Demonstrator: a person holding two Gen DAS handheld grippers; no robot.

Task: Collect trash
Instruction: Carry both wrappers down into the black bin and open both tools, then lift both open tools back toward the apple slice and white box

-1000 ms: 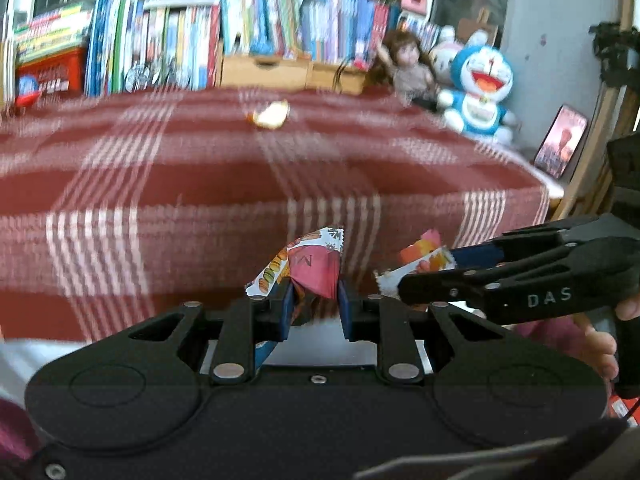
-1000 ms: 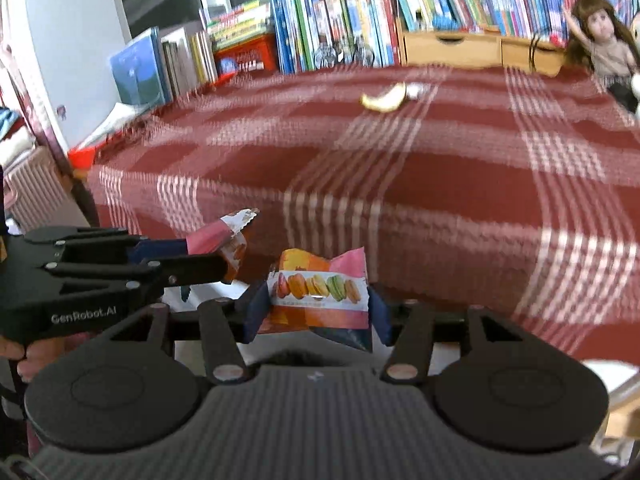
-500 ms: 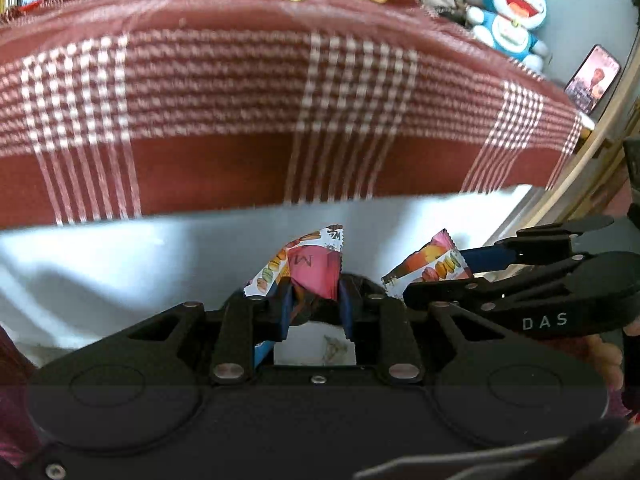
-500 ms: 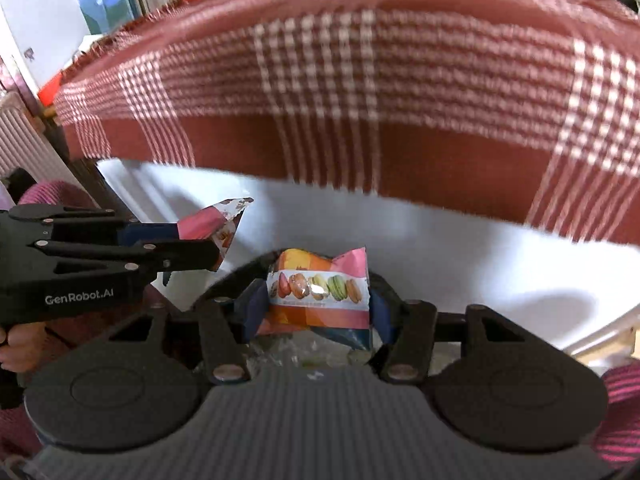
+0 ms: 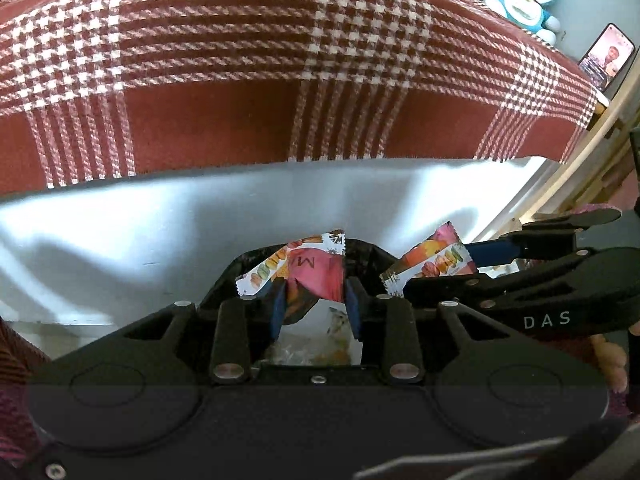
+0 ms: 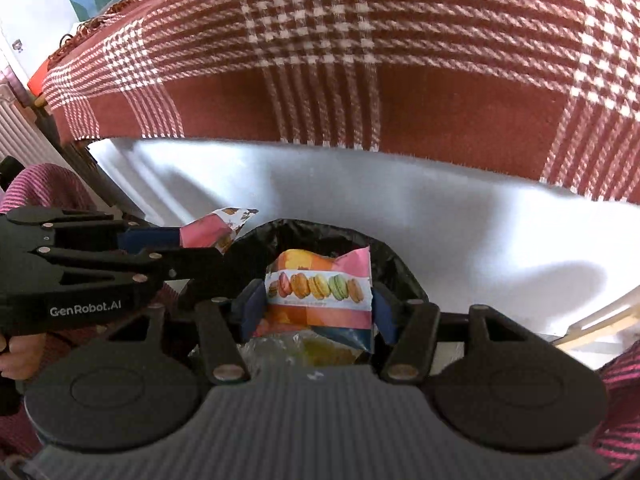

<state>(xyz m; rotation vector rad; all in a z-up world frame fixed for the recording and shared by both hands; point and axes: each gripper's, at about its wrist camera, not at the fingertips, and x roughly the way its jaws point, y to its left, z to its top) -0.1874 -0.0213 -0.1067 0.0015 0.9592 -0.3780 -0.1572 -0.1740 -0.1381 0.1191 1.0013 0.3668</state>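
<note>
Crinkly foil is what both grippers are carrying: two macaron-print snack wrappers, one each. The folded pink wrapper (image 5: 316, 270) is sitting between the blue pads of the left gripper (image 5: 315, 310), whose jaws are opening around it; the pads are still close to its sides, so it looks barely held, if at all. The fuller macaron packet (image 6: 320, 294) is spanning the gap of the right gripper (image 6: 316, 312), whose jaws are opening too, the packet still bridging pad to pad. Both pieces are hanging directly over the bin (image 6: 384, 252), a container lined with a black bag whose rim is curving just behind the wrappers. Other rubbish, pale and yellowish, is already lying inside the bin beneath them.

The step in hand appears to be the drop. To do it well, each gripper should be staying over the middle of the opening while the jaws are spreading, since light foil tends to cling to a pad or flutter sideways. Spreading fully before lifting away should be letting each wrapper fall clear. The two grippers are working side by side, near enough that one could knock the other's wrapper toward the rim.

Beyond the bin, a white panel (image 5: 160, 232) is rising, and the red plaid blanket (image 5: 240, 60) is draping over the surface above it.
</note>
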